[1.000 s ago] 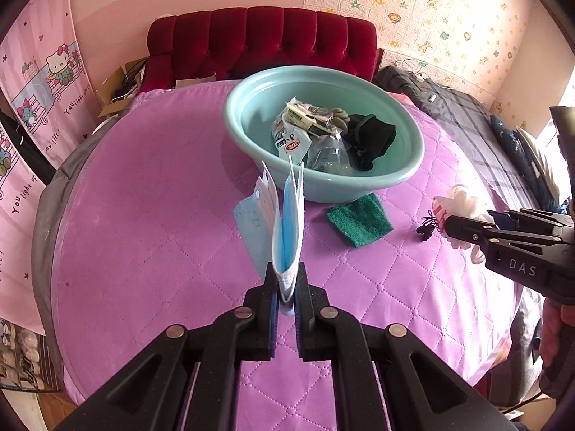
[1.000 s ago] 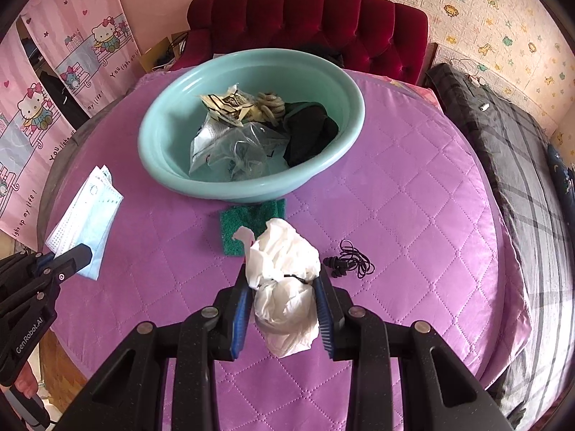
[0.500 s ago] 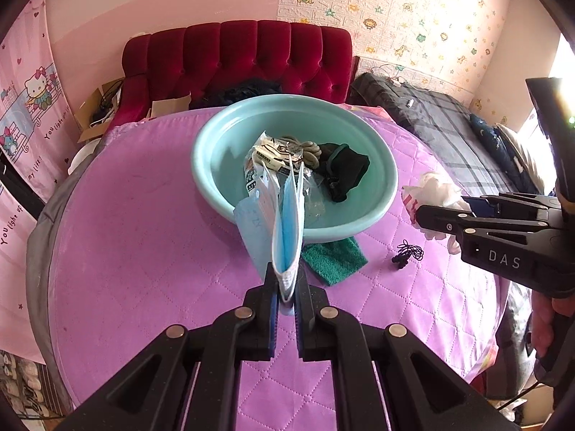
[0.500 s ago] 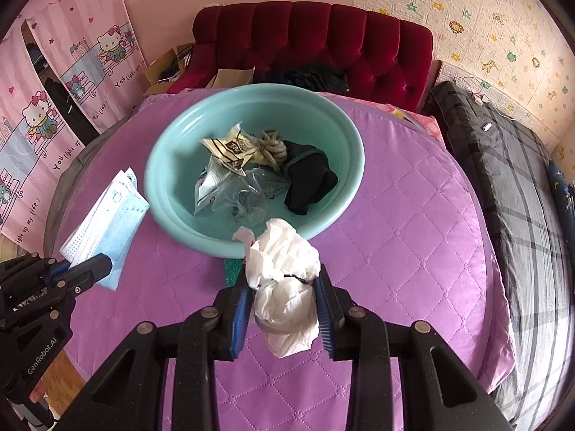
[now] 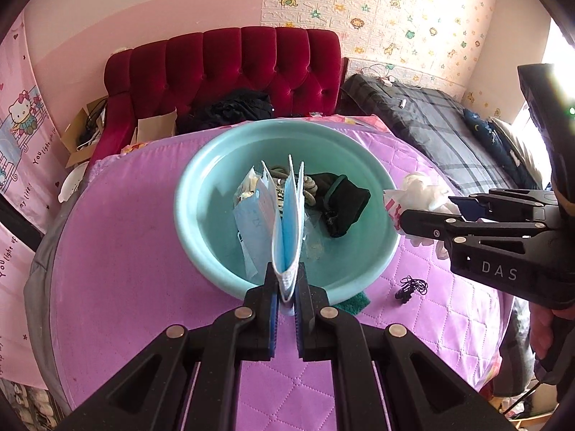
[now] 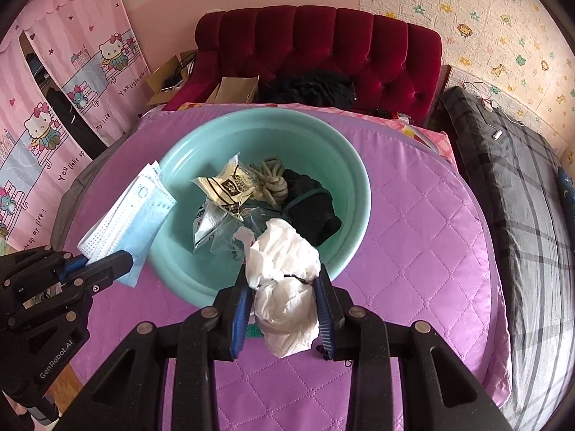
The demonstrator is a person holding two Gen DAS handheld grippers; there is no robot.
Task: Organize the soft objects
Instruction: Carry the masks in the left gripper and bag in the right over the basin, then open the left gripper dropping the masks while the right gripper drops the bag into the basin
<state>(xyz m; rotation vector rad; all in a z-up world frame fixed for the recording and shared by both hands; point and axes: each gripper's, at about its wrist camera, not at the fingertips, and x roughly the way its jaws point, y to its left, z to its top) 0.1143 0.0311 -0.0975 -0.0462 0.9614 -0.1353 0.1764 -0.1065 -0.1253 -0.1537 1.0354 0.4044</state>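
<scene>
Now clamped between the fingers of the left gripper (image 5: 286, 289): a stack of blue face masks (image 5: 284, 222), held upright above the near rim of the teal basin (image 5: 201, 251). Likewise pinched in the right gripper (image 6: 284, 298), fingers closed on it: a crumpled white plastic bag (image 6: 284, 269), above the basin's near edge. Inside the basin: a dark cloth (image 6: 309, 208), coiled cord (image 6: 273, 183), packets. On the purple quilted surface (image 5: 125, 251), right of the basin: black earphones (image 5: 411, 285).

Red tufted sofa (image 6: 345, 43) stood behind the table's far edge; dark clothing (image 6: 309, 88) and cardboard box (image 6: 233, 89) lay on it. Hello Kitty curtain (image 6: 54, 107) hung left.
</scene>
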